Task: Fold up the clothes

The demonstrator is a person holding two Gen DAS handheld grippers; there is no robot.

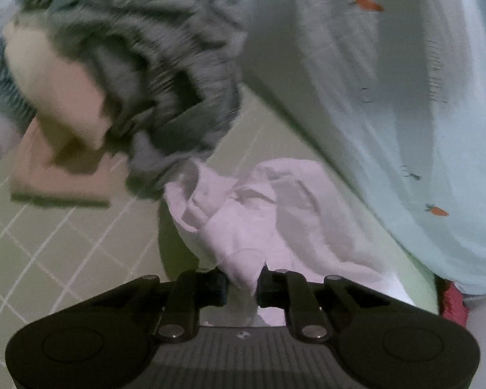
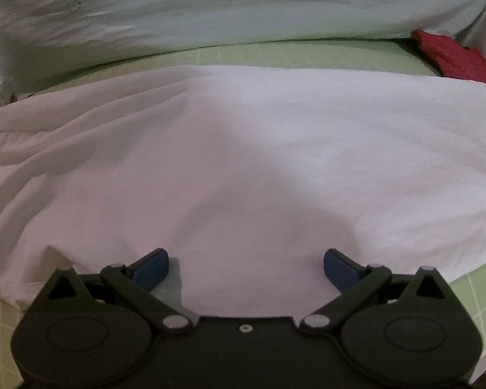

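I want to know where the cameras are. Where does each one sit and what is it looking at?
Left wrist view: sits on the left claw, looking down at the white garment it pinches, with a striped grey garment beyond.
Right wrist view: sits on the right claw, open, hovering over the flat white garment.
Both show the white garment, green checked sheet and carrot-print blanket.

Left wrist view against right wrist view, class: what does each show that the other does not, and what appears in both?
Only the left wrist view shows a crumpled grey striped garment, a pink folded item beside it, and the left gripper pinching a bunched corner of the white cloth.

Only the right wrist view shows the cloth spread flat and the right gripper open above it.

Both show the white cloth, the green grid sheet, the carrot-print bedding and a red cloth.
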